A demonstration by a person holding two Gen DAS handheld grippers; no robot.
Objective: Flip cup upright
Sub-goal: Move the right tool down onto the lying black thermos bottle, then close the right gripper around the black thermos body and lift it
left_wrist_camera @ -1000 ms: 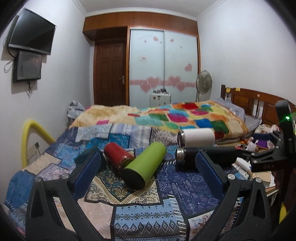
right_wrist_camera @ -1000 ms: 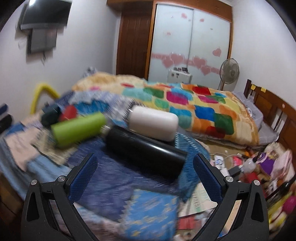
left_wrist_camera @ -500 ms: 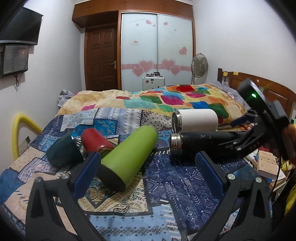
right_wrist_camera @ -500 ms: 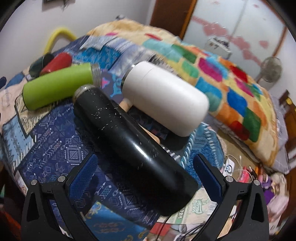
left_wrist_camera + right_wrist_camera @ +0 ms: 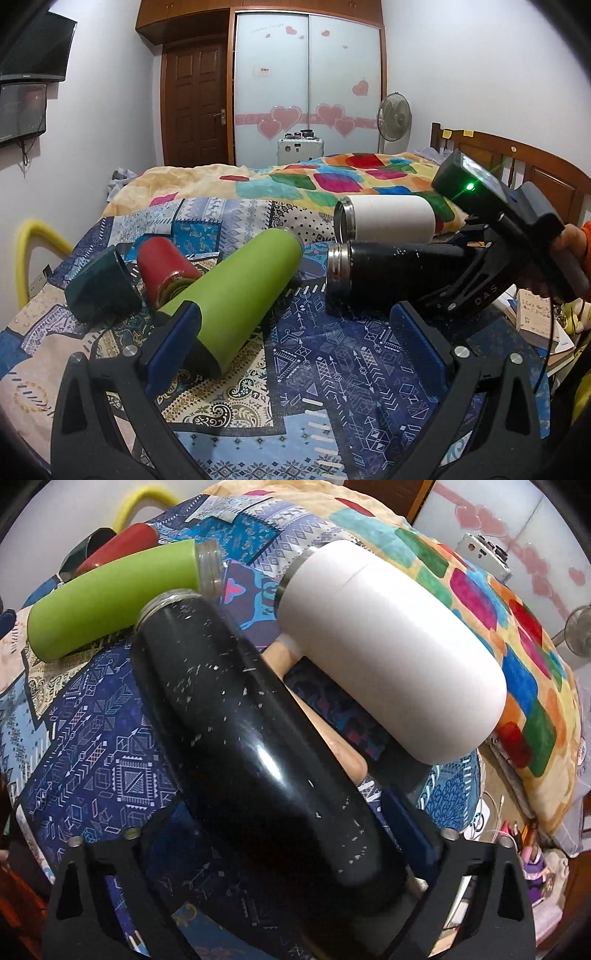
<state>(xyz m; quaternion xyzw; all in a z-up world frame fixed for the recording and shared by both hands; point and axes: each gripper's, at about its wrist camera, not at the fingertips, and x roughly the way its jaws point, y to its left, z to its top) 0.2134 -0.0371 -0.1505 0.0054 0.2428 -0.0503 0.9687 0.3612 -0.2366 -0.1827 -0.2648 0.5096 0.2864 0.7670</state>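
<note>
Black cup [image 5: 258, 746] lies sideways within right gripper [image 5: 291, 834].

I'm working in a home bedroom. A bed [image 5: 229, 391] with a wooden headboard [image 5: 517, 166] fills the room, spread with a blue patchwork cover [image 5: 332, 350] and a bright quilt [image 5: 314, 181]. Behind it stand a sliding wardrobe [image 5: 308, 88] with pink heart stickers, a brown panelled door [image 5: 195, 107] and a standing fan [image 5: 394, 118]. A television [image 5: 35, 51] hangs on the left wall.
</note>
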